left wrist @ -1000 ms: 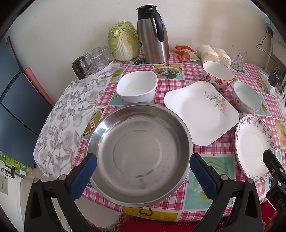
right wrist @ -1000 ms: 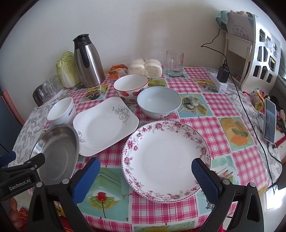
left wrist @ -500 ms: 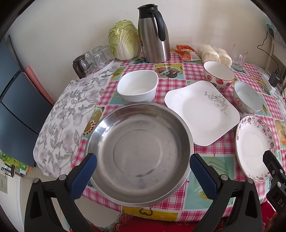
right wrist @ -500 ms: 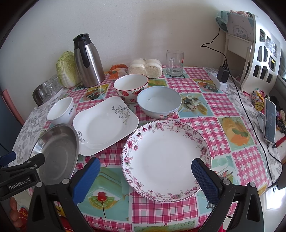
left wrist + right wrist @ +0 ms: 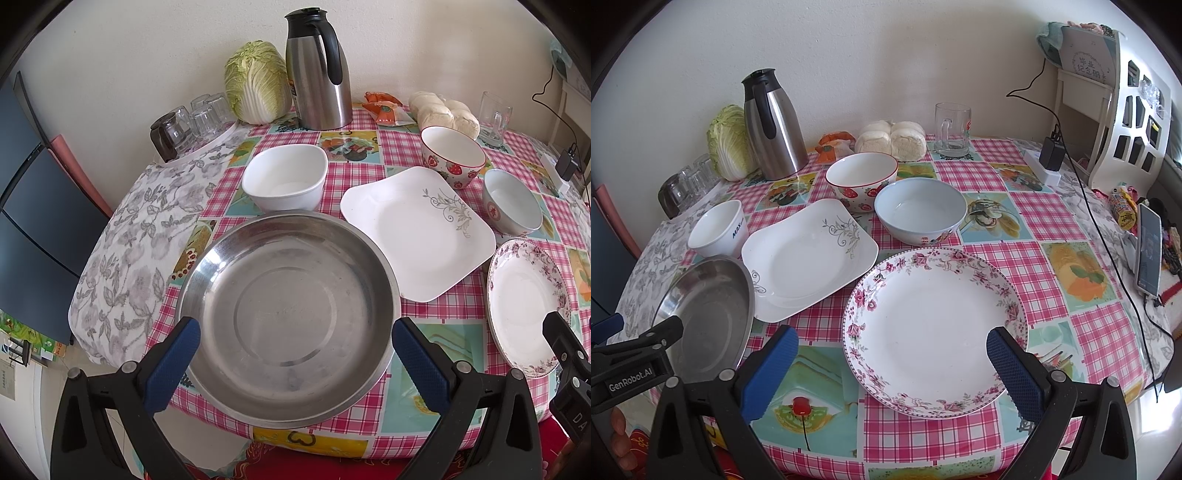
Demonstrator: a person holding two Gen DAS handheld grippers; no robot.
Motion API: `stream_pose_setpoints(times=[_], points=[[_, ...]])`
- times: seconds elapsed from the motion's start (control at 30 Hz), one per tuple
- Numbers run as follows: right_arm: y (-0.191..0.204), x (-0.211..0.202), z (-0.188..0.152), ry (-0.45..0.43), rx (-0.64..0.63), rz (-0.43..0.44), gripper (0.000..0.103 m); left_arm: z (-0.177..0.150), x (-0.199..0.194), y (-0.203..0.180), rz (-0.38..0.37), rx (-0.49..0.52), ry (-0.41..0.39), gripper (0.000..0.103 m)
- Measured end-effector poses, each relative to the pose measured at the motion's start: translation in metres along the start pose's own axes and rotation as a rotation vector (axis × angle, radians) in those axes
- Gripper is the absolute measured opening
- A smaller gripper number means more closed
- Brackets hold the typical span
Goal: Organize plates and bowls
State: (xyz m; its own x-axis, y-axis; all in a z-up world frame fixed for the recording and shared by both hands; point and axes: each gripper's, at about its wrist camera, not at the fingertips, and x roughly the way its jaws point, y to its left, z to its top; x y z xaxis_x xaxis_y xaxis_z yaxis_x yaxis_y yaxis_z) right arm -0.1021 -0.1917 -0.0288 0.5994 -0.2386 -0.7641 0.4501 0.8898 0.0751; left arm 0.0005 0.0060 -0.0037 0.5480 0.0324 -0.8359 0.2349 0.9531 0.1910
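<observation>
Steel dish: one stainless steel basin point(image 5: 288, 317), sitting at the near left edge of the table point(image 5: 1015, 218), and it's empty!
Left gripper: left gripper point(image 5: 295, 363) hangs just over the basin's near rim, blue pads spread wide to either side of it, gripping nothing.
Right gripper: right gripper point(image 5: 892, 373) hovers over the near edge of the floral plate point(image 5: 934, 325), pads wide apart too, nothing between them.
Plates: two. One round floral plate at near right; one white square plate point(image 5: 809, 258) with a grey vine motif, lying between basin and floral plate, its corner just beside the basin's rim.
Bowls: three. One white square bowl point(image 5: 286, 177) right behind the basin; one strawberry bowl point(image 5: 862, 181) behind the square plate; one pale blue bowl point(image 5: 921, 210) just beside the strawberry bowl, behind the floral plate. All three upright and empty.
Back row: one steel thermos jug point(image 5: 774, 123), one napa cabbage point(image 5: 256, 83), one glass mug point(image 5: 952, 129), a bag of white buns point(image 5: 892, 140), count unclear.
Glasses: a cluster of tumblers point(image 5: 192, 122) at far left, too bunched to count.
Cloth: red check tablecloth with picture squares under every dish.
</observation>
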Motion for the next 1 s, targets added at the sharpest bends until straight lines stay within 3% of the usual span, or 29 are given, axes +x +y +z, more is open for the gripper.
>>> stream_pose_setpoints(times=[0.83,1.0], points=[[0.001,0.000,0.000,0.001,-0.001,-0.001,0.103,0.001,0.000,0.001,-0.003,-0.001,0.001,0.103],[0.007,0.005,0.000,0.004,-0.025,0.032,0.103,0.000,0.007,0.022,-0.051,-0.094,0.024,0.103]])
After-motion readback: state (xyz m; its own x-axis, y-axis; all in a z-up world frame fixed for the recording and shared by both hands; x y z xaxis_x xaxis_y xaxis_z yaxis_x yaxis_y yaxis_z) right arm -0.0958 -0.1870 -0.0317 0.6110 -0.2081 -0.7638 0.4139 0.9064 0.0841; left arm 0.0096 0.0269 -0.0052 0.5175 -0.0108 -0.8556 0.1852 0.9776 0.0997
